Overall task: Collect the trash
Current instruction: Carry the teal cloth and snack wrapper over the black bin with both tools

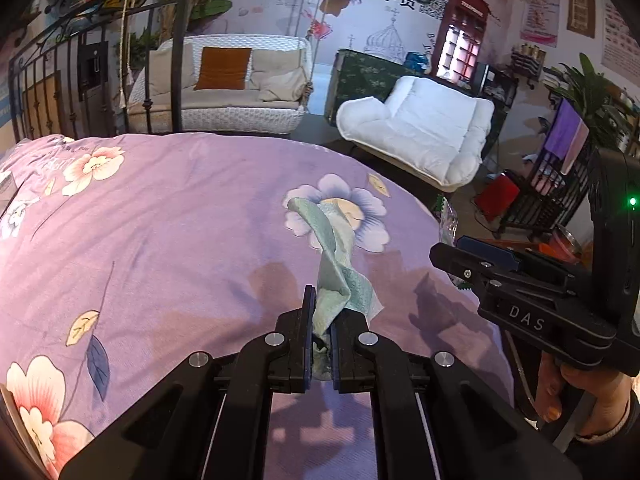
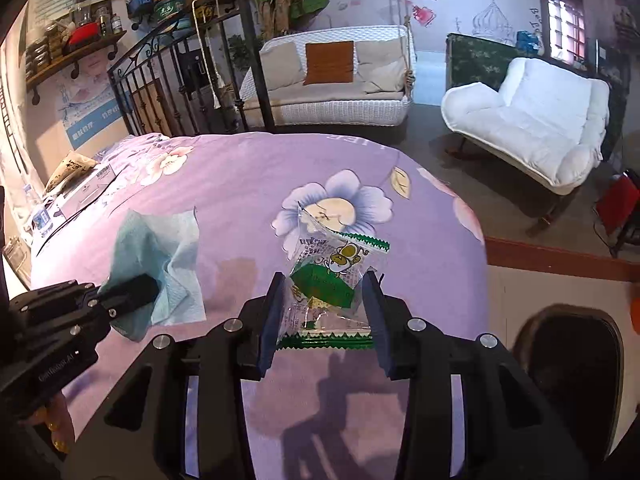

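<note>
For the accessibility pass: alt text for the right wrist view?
The right gripper holds a clear and green snack wrapper between its fingers above a purple floral bedspread. At left, the left gripper clamps a pale green tissue.

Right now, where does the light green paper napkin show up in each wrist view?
Left wrist: napkin at centre, pinched in the left hand-held gripper.
Right wrist: napkin at left, middle height.
Shared landmark: the blue flower on the bedspread.
</note>
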A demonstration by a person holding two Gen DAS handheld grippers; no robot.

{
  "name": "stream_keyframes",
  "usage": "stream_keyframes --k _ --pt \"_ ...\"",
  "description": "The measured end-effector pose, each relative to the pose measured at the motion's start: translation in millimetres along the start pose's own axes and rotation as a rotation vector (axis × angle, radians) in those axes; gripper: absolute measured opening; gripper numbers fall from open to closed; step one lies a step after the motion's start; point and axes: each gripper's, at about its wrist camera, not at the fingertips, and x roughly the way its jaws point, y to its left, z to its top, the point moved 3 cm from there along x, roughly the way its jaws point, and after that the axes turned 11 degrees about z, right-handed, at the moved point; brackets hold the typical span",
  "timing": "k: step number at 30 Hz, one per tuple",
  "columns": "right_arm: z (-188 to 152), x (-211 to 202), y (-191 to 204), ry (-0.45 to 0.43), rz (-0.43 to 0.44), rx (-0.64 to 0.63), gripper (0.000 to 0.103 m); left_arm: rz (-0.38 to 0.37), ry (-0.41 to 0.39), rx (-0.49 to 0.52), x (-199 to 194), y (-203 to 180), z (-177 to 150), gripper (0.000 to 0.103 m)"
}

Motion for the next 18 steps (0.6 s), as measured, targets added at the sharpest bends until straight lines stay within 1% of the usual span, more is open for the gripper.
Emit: stream_keyframes --k 3,7,11,18 --pt "-14 -17 -12 -0.015 -0.017 0.023 0.040 -0.021 -0.006 0.015 -6 -14 -6 0.007" --pt "-34 -41 -30 -0.033 -0.064 0.059 0.040 -0.055 -0.007 0.041 -10 -33 -14 0.007" --pt "-55 -68 -53 -0.054 -0.112 0.110 0.040 -0.106 0.003 0.074 -12 -55 -24 0.007" --pt "-83 -108 -94 -0.078 -0.195 0.203 0.040 -0.173 0.004 0.132 -16 -90 -31 0.007"
